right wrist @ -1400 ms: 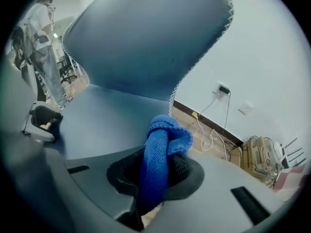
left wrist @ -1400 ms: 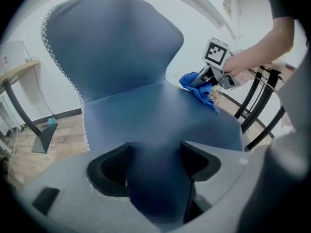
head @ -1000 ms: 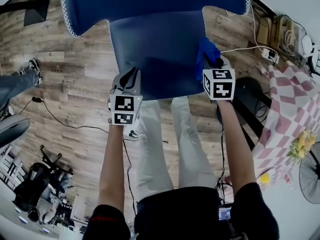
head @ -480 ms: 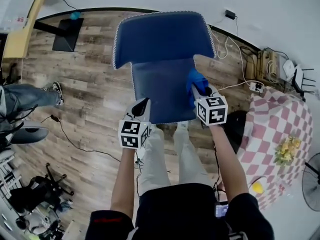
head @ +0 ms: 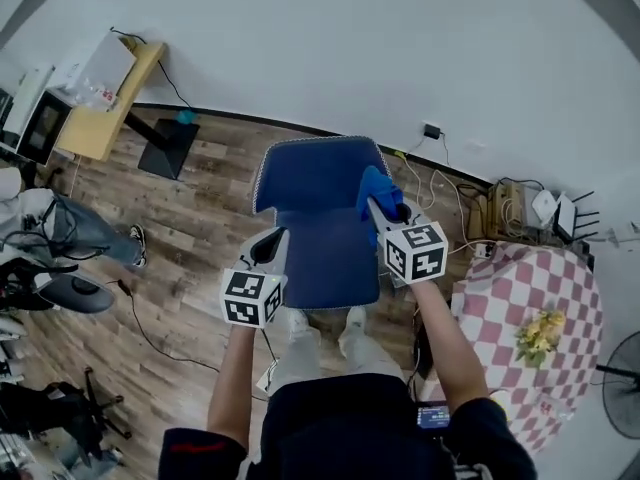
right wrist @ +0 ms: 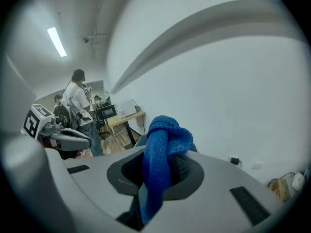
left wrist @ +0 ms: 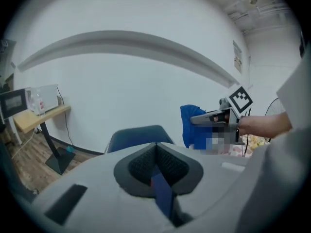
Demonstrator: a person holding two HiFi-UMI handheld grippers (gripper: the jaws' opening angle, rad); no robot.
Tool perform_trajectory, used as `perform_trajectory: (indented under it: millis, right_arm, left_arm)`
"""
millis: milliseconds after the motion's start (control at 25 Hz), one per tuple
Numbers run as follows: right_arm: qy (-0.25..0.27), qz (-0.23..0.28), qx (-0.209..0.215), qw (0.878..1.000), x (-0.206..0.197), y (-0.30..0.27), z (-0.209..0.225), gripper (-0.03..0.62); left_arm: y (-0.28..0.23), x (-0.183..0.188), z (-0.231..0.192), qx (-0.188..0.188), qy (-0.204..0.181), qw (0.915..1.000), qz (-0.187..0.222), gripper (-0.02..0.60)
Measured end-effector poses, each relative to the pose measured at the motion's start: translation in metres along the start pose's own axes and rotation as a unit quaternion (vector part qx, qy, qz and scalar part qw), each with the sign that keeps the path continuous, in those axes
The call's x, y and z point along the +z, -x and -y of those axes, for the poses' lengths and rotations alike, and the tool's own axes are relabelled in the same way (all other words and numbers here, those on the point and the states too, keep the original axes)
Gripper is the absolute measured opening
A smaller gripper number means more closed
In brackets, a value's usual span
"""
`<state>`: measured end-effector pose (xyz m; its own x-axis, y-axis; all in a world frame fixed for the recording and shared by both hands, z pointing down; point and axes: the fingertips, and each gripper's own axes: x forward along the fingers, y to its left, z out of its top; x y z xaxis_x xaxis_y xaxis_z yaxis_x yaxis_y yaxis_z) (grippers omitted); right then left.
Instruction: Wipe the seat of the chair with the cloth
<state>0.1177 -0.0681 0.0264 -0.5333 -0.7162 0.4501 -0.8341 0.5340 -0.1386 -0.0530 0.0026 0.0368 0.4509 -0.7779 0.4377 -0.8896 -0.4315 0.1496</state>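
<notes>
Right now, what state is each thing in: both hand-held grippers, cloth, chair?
left hand-held gripper: shut, jaws together.
right hand-held gripper: shut on the cloth.
cloth: bunched, pinched between the right jaws, held up off the chair.
chair: upright on the floor, seat bare.

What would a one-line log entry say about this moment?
left gripper: jaws shut | right gripper: jaws shut on blue cloth | chair seat: both grippers above it, not touching
</notes>
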Motion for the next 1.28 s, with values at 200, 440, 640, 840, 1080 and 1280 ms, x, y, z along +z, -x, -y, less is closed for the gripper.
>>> perform_trajectory:
  millis: [200,440,640,840,1080,1280]
  right_arm:
    - [0.028,0.077,0.016,0.997,0.095,0.049,-0.026,0.055]
    - [0.057,0.157,0.016,0.986,0.178,0.106,-0.048,0.055]
    - [0.075,0.197,-0.012,0.978,0.206,0.152,-0.045,0.055]
    - [0.092,0.21,-0.033,0.973,0.211,0.175,-0.047,0.055]
    - [0.115,0.219,-0.041,0.968,0.211,0.185,-0.059,0.055]
    - [0.118,0.227,-0.047,0.966,0.215,0.188,-0.06,0.055]
  left_arm:
    - [0.04,0.092,0.017,0.025,-0.04,0.9971,0.059,0.017]
    - [0.089,0.186,0.037,0.043,-0.09,0.983,0.154,0.018]
    - [0.119,0.227,0.056,0.041,-0.129,0.9716,0.194,0.018]
    - [0.143,0.243,0.058,0.047,-0.122,0.9662,0.223,0.018]
    - [0.165,0.247,0.055,0.064,-0.119,0.9606,0.243,0.018]
    - [0.175,0.252,0.055,0.078,-0.139,0.9541,0.254,0.018]
